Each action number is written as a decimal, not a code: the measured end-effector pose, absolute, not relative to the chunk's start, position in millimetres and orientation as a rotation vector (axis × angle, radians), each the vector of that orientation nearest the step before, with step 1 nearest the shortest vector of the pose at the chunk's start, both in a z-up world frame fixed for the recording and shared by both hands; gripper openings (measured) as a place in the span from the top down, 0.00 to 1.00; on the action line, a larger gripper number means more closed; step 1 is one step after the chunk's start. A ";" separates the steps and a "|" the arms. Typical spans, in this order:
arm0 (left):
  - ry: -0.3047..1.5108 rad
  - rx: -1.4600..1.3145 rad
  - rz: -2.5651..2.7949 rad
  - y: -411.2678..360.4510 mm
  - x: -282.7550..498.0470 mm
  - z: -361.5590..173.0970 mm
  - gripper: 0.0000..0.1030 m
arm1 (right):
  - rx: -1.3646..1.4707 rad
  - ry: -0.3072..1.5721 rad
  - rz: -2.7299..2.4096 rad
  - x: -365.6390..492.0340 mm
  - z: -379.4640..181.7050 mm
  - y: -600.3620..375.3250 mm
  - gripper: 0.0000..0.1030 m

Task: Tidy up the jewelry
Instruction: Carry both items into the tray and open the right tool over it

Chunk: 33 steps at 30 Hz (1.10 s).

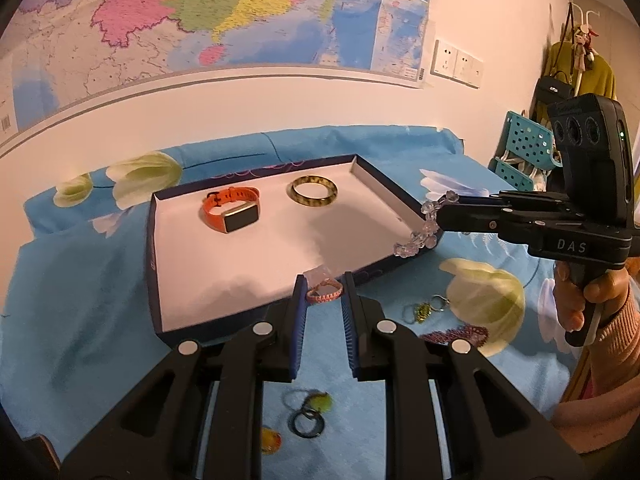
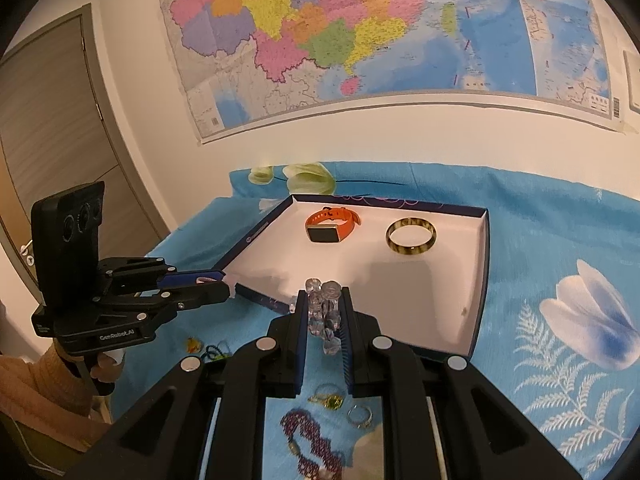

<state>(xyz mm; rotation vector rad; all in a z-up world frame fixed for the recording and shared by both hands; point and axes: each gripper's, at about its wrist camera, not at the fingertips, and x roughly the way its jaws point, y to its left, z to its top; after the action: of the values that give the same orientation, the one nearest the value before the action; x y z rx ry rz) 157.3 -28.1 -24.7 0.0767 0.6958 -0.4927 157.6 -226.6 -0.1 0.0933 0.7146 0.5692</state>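
Note:
A dark blue tray [image 1: 154, 240] with a white floor lies on the blue cloth; it also shows in the right wrist view [image 2: 482, 280]. In it lie an orange smartwatch [image 1: 232, 214] [image 2: 332, 226] and a yellow-brown bangle [image 1: 314, 191] [image 2: 411, 236]. My left gripper [image 1: 324, 294] [image 2: 226, 282] is shut on a pink braided bracelet [image 1: 325, 292] above the tray's near rim. My right gripper [image 2: 325, 310] [image 1: 436, 210] is shut on a clear crystal bead bracelet [image 2: 324, 312] [image 1: 418, 240], which hangs at the tray's right rim.
On the cloth near the tray lie rings with a green charm [image 1: 424, 310] [image 2: 328, 398], a silver ring [image 2: 360, 416], a dark red beaded necklace [image 1: 456, 334] [image 2: 312, 440], black rings [image 1: 306, 420] and an orange piece [image 1: 270, 440]. A wall with a map stands behind.

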 end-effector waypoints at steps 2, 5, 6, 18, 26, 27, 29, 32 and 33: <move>0.692 0.077 -0.484 -26.9 161.0 -23.8 0.83 | 0.095 0.715 0.571 161.9 0.5 -226.0 0.87; 0.685 0.082 -0.481 -26.2 165.4 -21.9 0.83 | 0.102 0.714 0.579 167.3 1.7 -226.3 0.87; 0.683 0.084 -0.480 -25.9 167.0 -21.2 0.83 | 0.104 0.715 0.578 169.0 1.9 -226.0 0.87; 0.696 0.082 -0.452 -20.4 197.7 -22.5 0.83 | 0.097 0.726 0.539 204.6 -2.0 -223.5 0.87; 0.729 0.078 -0.405 -16.9 229.2 -31.5 0.83 | 0.103 0.773 0.511 244.0 -17.2 -217.5 0.87; 0.731 0.080 -0.402 -16.9 232.8 -32.6 0.83 | 0.099 0.781 0.510 248.6 -20.0 -215.6 0.87; 0.742 0.078 -0.384 -17.0 242.3 -35.8 0.83 | 0.105 0.794 0.509 255.9 -24.8 -213.2 0.87; 0.764 0.070 -0.370 -16.6 254.7 -41.3 0.83 | 0.121 0.819 0.512 268.0 -32.2 -211.3 0.87; 0.771 0.070 -0.367 -17.0 258.2 -43.0 0.83 | 0.122 0.829 0.511 270.7 -34.9 -211.2 0.87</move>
<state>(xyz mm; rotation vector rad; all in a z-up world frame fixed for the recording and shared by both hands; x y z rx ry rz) 258.2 -17.0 -43.0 0.0703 0.7709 -0.3669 270.7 -211.2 -34.9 0.1224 0.8285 0.5114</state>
